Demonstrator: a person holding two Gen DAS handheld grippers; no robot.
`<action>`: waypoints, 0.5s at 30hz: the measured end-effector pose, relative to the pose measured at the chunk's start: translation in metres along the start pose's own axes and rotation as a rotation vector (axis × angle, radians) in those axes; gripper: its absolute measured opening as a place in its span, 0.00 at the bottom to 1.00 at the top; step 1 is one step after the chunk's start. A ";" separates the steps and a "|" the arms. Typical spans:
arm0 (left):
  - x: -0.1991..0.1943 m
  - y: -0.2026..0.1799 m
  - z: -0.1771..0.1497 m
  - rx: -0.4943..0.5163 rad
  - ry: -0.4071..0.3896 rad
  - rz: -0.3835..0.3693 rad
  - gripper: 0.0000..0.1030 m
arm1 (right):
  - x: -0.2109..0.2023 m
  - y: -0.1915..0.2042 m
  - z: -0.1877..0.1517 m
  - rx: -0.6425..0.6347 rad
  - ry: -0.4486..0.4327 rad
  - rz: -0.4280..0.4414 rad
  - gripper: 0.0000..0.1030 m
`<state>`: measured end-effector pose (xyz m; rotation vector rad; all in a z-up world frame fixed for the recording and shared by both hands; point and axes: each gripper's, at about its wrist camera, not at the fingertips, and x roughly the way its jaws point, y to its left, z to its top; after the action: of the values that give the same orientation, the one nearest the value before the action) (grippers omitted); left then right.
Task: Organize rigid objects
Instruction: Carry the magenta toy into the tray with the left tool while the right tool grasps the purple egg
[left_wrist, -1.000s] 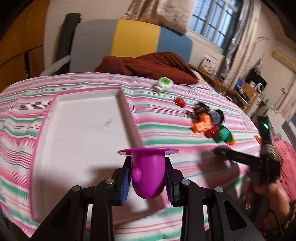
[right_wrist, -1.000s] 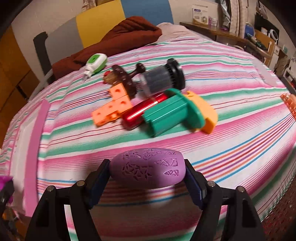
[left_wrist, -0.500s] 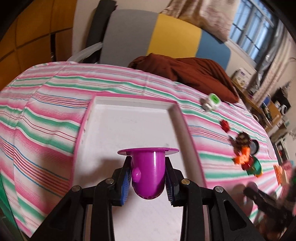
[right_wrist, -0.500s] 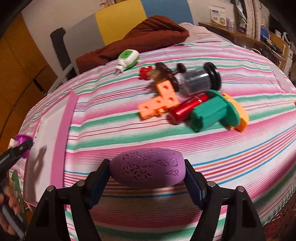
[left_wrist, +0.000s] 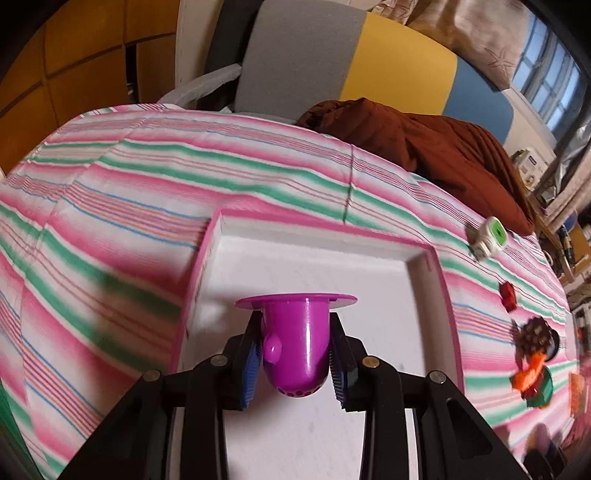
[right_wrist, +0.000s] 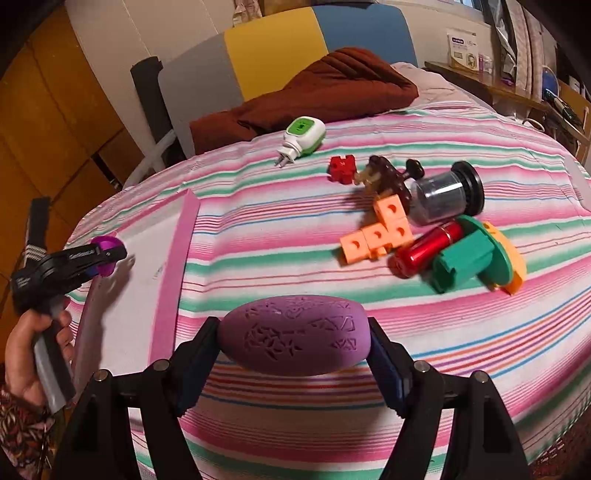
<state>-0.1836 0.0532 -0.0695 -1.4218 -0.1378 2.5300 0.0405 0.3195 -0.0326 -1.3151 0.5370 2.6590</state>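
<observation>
Left wrist view: my left hand-held gripper (left_wrist: 295, 363) is clamped on a magenta flanged cup (left_wrist: 296, 339), low in frame over the white tray (left_wrist: 295, 258), which lies bare on the striped bed cover (left_wrist: 110, 206). My right hand-held gripper (right_wrist: 293, 341) pinches a purple patterned egg (right_wrist: 293, 338) at bottom centre. I judge the sorting barely begun: the orange blocks (right_wrist: 380, 232), red cylinder (right_wrist: 424, 251), green piece (right_wrist: 469, 260) and white plug (right_wrist: 301, 138) remain loose at upper right.
</observation>
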 end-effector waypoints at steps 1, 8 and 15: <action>0.004 0.000 0.003 -0.001 -0.002 0.011 0.32 | 0.001 0.001 0.001 -0.006 -0.001 -0.001 0.75; 0.020 0.008 0.015 -0.038 0.002 0.039 0.32 | 0.005 0.005 0.004 -0.010 0.006 0.007 0.75; 0.012 0.015 0.019 -0.066 -0.075 0.032 0.65 | 0.008 0.006 0.006 -0.012 0.004 0.006 0.75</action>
<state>-0.2078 0.0426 -0.0728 -1.3638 -0.2147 2.6288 0.0293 0.3155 -0.0335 -1.3248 0.5273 2.6694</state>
